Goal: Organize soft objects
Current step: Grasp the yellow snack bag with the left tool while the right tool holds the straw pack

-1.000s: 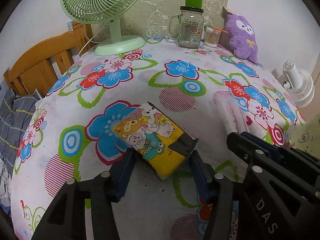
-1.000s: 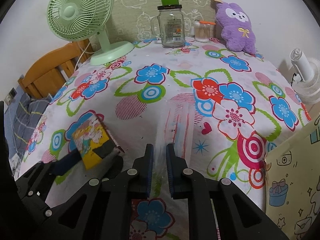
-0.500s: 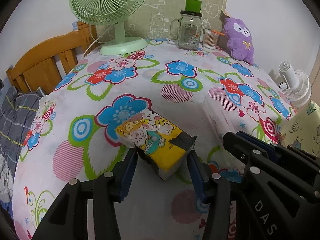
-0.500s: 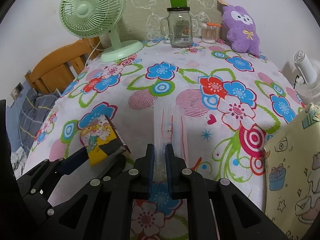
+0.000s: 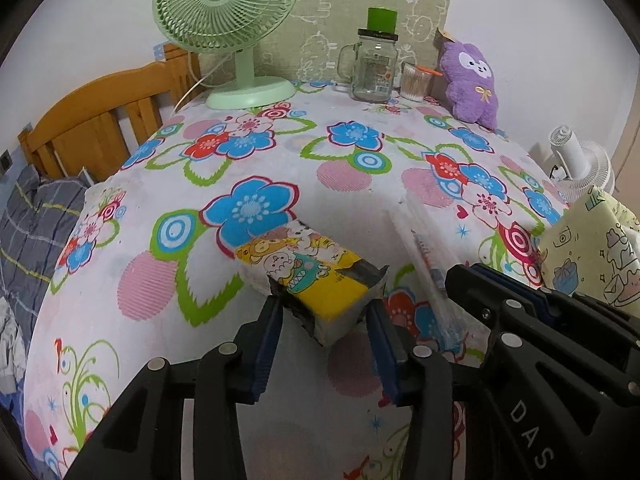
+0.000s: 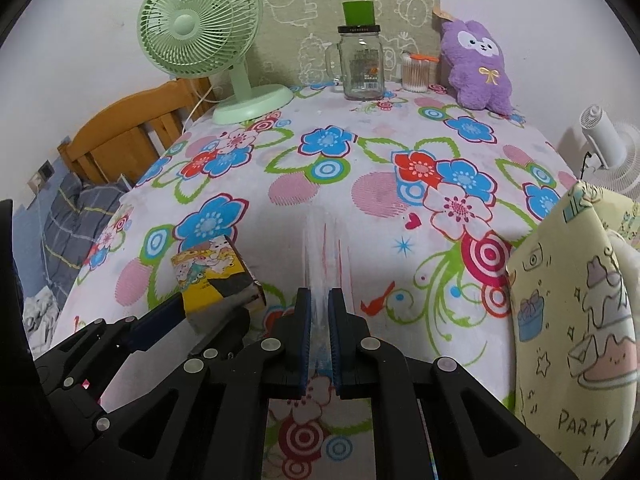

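My left gripper (image 5: 324,312) is shut on a yellow tissue pack (image 5: 308,272) with cartoon animals and holds it above the flowered tablecloth (image 5: 240,152). The pack also shows in the right wrist view (image 6: 216,276). My right gripper (image 6: 319,308) is shut on a clear plastic packet (image 6: 322,248), which sticks out forward above the cloth. The packet also shows in the left wrist view (image 5: 424,256). A purple plush toy (image 6: 478,66) sits at the far right of the table.
A green desk fan (image 6: 200,36), a glass mug jar (image 6: 360,64) and a cup of cotton swabs (image 6: 414,74) stand at the back. A yellow "party" gift bag (image 6: 572,320) stands at the right. A wooden chair (image 6: 132,136) and white fan (image 6: 604,140) flank the table.
Both grippers have risen and pulled back toward the near edge, lifting the tissue pack and the clear packet off the cloth. The gift bag has come into view at right.
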